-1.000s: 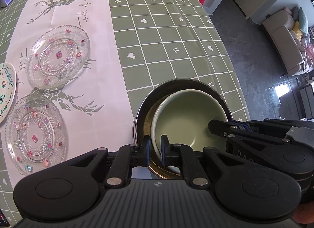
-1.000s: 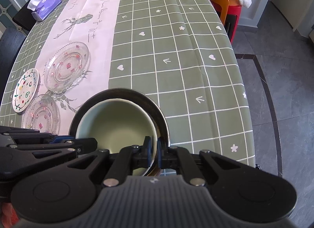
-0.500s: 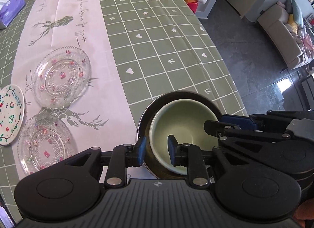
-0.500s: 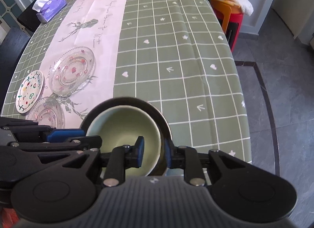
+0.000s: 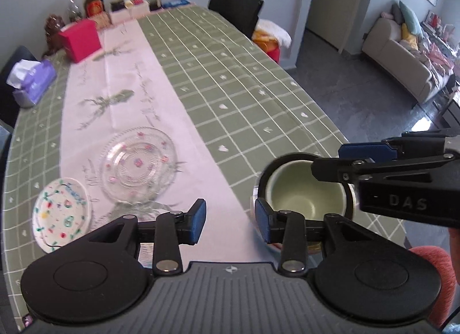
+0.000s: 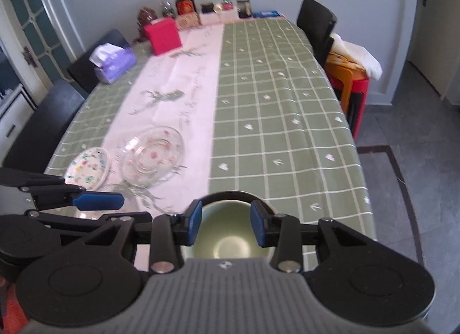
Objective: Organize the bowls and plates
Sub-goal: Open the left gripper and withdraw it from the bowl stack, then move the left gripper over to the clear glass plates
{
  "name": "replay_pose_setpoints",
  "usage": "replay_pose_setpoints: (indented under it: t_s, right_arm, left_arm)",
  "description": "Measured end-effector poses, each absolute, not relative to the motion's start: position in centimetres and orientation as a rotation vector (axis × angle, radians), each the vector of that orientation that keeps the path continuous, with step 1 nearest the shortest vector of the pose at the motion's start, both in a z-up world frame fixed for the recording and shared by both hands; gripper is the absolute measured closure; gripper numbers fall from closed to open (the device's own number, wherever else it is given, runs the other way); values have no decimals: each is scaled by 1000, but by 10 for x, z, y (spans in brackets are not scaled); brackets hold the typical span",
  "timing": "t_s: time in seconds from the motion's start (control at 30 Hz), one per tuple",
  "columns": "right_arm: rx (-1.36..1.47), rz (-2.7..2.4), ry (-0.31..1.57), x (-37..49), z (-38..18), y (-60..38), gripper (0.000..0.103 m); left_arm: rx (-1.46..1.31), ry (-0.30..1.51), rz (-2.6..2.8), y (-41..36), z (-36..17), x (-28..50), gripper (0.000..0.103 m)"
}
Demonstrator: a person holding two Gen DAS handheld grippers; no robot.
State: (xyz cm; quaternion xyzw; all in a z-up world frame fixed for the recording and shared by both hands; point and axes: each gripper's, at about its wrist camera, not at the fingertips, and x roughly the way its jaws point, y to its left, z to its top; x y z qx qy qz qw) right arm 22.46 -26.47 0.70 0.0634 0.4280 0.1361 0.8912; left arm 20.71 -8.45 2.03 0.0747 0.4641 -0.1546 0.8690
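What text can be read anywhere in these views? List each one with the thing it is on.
"DAS": white letters on the black body of the right claw, cut off at the frame edge.
White painted plate: a blue painted word, too blurred to read.
Table runner: lines of cursive script, too blurred to read.
Brown bottle: a red label, too small to read.

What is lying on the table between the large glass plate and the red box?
Nothing: in both views only bare white runner lies between the glass plate and the red box.
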Motion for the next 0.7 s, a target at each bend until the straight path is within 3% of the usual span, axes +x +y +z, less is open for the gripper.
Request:
replay_pose_setpoints:
  t_s: [0.33, 0.7]
  right_arm:
    - [170, 453, 815, 205, -23, -191, 66]
    - [188, 413, 899, 224, -106, -132, 66]
  left_arm:
    - [-15, 863, -208, 14, 3, 184, 56]
    - [-165, 845, -49, 101, -73, 177, 55]
